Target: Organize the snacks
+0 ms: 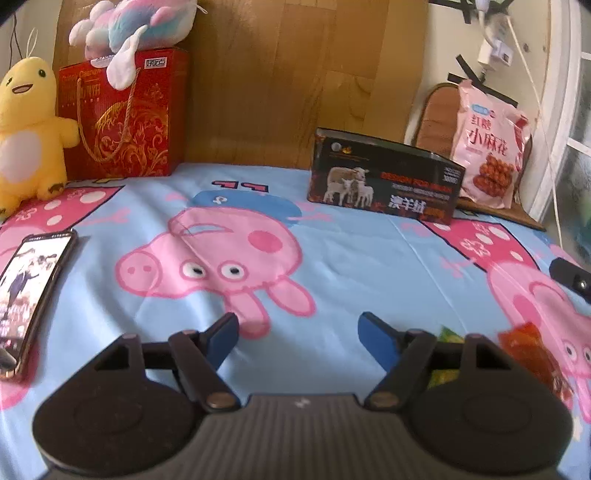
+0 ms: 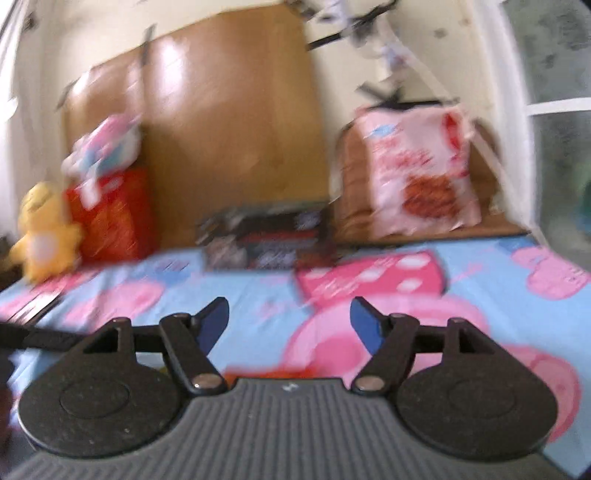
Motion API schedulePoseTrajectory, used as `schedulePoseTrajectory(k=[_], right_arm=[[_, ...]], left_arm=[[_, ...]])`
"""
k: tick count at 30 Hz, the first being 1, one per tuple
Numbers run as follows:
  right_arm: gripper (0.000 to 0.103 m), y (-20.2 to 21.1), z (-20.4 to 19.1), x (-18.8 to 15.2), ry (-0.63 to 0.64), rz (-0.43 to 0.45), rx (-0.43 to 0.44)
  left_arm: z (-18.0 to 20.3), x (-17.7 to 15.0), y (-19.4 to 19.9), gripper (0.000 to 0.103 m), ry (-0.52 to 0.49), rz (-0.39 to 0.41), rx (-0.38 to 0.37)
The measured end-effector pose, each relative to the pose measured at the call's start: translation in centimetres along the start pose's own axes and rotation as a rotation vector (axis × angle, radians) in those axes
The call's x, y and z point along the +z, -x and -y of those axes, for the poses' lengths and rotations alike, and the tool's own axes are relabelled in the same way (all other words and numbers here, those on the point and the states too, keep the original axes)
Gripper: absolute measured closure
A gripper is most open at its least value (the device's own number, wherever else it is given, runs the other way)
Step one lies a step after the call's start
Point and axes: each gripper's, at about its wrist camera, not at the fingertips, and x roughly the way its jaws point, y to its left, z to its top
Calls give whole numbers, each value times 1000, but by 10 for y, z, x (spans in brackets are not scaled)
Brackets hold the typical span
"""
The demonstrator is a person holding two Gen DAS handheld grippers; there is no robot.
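My left gripper [image 1: 298, 325] stands open above the cartoon-pig bed sheet [image 1: 332, 251], nothing between its blue pads. A green snack packet [image 1: 448, 338] and an orange-red snack packet [image 1: 524, 343] lie by its right finger, partly hidden. A dark box with sheep printed on it [image 1: 384, 177] stands at the back, and a pink snack bag [image 1: 491, 144] leans beside it. My right gripper [image 2: 288, 314] is open too, empty, over the sheet [image 2: 480, 269]; that view is blurred. There the dark box [image 2: 266, 240] and pink bag [image 2: 417, 170] are far ahead, and an orange-red packet [image 2: 273, 373] peeks out under the gripper body.
A phone [image 1: 33, 291] with a lit screen lies at the left. A yellow plush duck [image 1: 26, 129], a red gift bag [image 1: 125, 114] and a pastel plush toy [image 1: 136, 26] stand at the back left against a wooden board [image 1: 277, 81]. A black part of the other gripper [image 1: 570, 277] shows at the right edge.
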Motion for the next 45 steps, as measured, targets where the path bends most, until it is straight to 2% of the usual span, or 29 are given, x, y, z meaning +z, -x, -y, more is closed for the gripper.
schedulePoseTrajectory(k=[2, 4, 6, 9, 14, 17, 19, 24, 30, 33, 37, 40, 45], right_arm=[[28, -13, 15, 1, -65, -2, -56], [28, -29, 44, 1, -243, -85, -52], [28, -32, 63, 0, -370, -80, -88], [26, -35, 77, -2, -456, -94, -84], [23, -37, 72, -1, -405, -94, -58], [23, -37, 68, -2, -392, -111, -62], [22, -40, 70, -3, -408, -131, -74], [22, -44, 63, -1, -358, -143, -109], [17, -50, 50, 1, -267, -181, -155], [11, -53, 46, 1, -242, -195, -157], [7, -57, 42, 2, -214, -210, -159], [6, -58, 43, 2, -217, -209, -156], [6, -57, 44, 1, -228, -202, -150]], left_arm=[[-1, 3, -5, 30, -22, 13, 19], [-3, 5, -11, 29, -22, 15, 28], [-6, 8, -16, 27, -9, 4, 18], [-6, 9, -17, 24, -8, 2, 2], [-5, 9, -17, 23, -22, 5, -4], [-7, 9, -14, 21, -13, 19, -34], [-9, 7, -7, 10, -7, 58, -70], [-16, 3, 8, 3, 5, 161, -166], [-26, 6, 9, 0, 42, 160, -317], [-31, 7, 7, 0, 69, 148, -363], [-32, 6, 2, 0, 99, 118, -381], [-31, 5, 2, 0, 100, 126, -370], [-29, 3, 7, 0, 101, 164, -312]])
